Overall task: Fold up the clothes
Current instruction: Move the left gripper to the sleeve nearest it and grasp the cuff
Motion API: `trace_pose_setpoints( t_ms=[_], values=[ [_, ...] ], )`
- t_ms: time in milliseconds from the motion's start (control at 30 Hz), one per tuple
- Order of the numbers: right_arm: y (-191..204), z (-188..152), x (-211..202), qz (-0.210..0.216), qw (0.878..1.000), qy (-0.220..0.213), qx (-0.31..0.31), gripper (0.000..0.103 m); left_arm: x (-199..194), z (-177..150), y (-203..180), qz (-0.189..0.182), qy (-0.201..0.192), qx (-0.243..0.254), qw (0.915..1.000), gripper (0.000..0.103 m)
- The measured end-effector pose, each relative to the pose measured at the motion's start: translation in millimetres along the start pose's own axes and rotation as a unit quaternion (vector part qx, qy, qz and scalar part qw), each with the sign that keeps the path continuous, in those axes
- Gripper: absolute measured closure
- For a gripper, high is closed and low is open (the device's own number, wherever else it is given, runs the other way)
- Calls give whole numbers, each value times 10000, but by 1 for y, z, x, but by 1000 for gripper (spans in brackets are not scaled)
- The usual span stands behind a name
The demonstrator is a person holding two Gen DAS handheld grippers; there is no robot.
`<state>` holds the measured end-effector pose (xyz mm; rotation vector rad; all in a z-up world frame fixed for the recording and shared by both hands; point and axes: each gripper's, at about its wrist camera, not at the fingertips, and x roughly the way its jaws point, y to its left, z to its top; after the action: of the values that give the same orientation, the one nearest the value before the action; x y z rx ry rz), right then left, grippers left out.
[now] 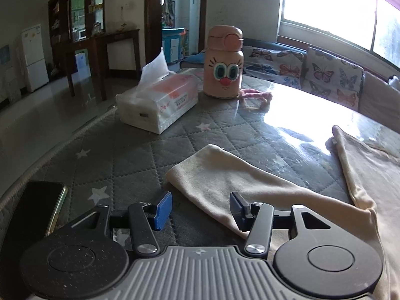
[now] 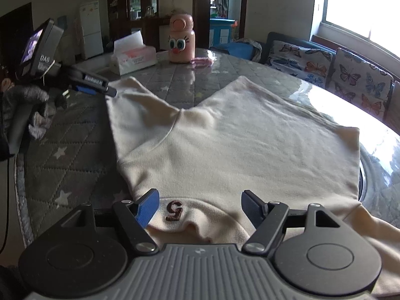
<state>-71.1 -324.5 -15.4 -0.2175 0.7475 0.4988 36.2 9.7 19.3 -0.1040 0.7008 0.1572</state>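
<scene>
A cream sweatshirt [image 2: 250, 145] lies flat on the quilted grey table cover [image 2: 70, 150], its collar with a brown "5" label [image 2: 174, 211] nearest me. In the right wrist view my right gripper [image 2: 200, 207] stands open just over the collar, nothing between its blue pads. The left gripper [image 2: 75, 80] shows at the far left of that view, over the left sleeve's cuff end. In the left wrist view my left gripper [image 1: 201, 210] is open, its jaws astride the edge of that sleeve [image 1: 232, 182], holding nothing. The sweatshirt body [image 1: 367, 175] runs off to the right.
A tissue box [image 1: 157, 102], a pink cartoon-face bottle [image 1: 223, 63] and a pink cord [image 1: 255, 97] stand at the table's far side. A black phone [image 1: 32, 215] lies by the left gripper. A butterfly-print sofa [image 1: 312, 72] lines the window wall behind the table.
</scene>
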Motion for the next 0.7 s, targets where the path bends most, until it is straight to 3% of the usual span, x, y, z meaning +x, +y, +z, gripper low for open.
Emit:
trace_pose_setpoints(
  t_ms=[233,333,400,467,700],
  values=[
    [0,2,2,43,10000,39,-28,29,9,5,6,30,43,-184,9998,55],
    [0,2,2,59,10000,52,-21,28,14,7,8,29,34,-243,9997,70],
    [-1,2,3,66,10000,57,-8,28,14,8,8,-3,12,-285,9996,92],
    [0,3,3,63,10000,55,-12,28,11,10,8,-45,-60,-311,9995,98],
    [-1,4,-1,23,10000,-40,-19,28,-33,26,-12,-457,-640,-195,9967,101]
  ],
)
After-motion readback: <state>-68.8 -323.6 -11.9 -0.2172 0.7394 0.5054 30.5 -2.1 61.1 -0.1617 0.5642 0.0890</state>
